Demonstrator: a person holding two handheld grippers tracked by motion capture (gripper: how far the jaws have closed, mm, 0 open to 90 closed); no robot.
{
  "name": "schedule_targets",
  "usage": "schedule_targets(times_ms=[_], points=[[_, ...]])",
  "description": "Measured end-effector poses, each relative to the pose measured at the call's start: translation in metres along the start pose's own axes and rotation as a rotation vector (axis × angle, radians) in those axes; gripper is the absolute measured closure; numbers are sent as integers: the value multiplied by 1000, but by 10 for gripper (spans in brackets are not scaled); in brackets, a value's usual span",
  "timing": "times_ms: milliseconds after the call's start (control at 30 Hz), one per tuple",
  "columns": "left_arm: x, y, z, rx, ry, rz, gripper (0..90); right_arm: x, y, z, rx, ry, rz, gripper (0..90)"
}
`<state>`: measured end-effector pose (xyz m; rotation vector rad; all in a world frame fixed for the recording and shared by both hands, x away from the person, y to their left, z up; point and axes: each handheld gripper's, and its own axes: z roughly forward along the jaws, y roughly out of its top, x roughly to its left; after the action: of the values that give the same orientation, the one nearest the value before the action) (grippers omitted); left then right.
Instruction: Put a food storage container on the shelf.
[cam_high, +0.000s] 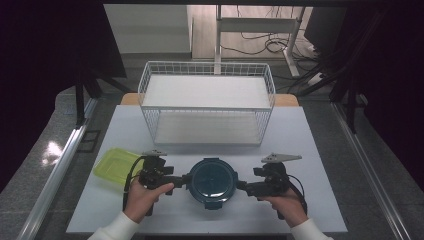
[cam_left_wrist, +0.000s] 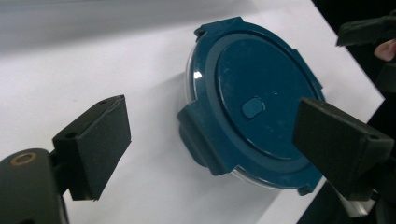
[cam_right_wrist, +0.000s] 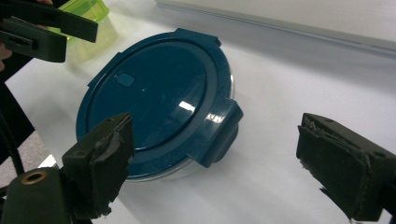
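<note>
Now, fingers: we are holding both pairs wide, left gripper (cam_high: 186, 179) and right gripper (cam_high: 241, 185) flanking the round container (cam_high: 212, 181), nothing clamped.
Reason: we are likely lining up on its side latches.
Container: sitting lidded mid-desk (cam_high: 310, 150); contents hidden.
Others: green tub (cam_high: 114, 165) and wire basket (cam_high: 207, 102) looking empty.

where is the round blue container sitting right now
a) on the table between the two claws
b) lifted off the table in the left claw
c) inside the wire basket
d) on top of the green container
a: the round blue container rests on the table between the left claw and right claw, both open and not gripping it.
</note>
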<state>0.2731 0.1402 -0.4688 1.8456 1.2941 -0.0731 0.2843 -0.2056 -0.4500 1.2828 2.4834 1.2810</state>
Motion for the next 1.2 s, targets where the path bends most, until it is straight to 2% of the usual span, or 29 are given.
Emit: schedule_targets(times_ms=[133, 233, 400, 500, 700, 900, 1033, 1100, 1200], points=[[0, 0, 5, 14, -25, -20, 105, 1, 0, 3, 4, 20, 14, 108], [1, 0, 8, 21, -46, -37, 100, -1, 1, 8, 17, 46, 49, 106], [3, 1, 16, 29, -55, -67, 99, -5, 2, 15, 32, 61, 82, 104], [4, 4, 27, 44, -78, -94, 94, -7, 2, 23, 50, 81, 112, 94], [7, 5, 38, 73, -98, -111, 77, -11, 8, 38, 86, 113, 160, 77], [10, 3, 41, 91, -120, -130, 66, -13, 12, 51, 106, 137, 207, 63], [11, 1, 43, 98, -121, -130, 65, -15, 10, 55, 112, 147, 229, 62], [12, 0, 46, 102, -143, -152, 66, -16, 7, 58, 130, 160, 246, 61], [12, -1, 47, 109, -146, -156, 65, -16, 6, 61, 139, 172, 258, 58]])
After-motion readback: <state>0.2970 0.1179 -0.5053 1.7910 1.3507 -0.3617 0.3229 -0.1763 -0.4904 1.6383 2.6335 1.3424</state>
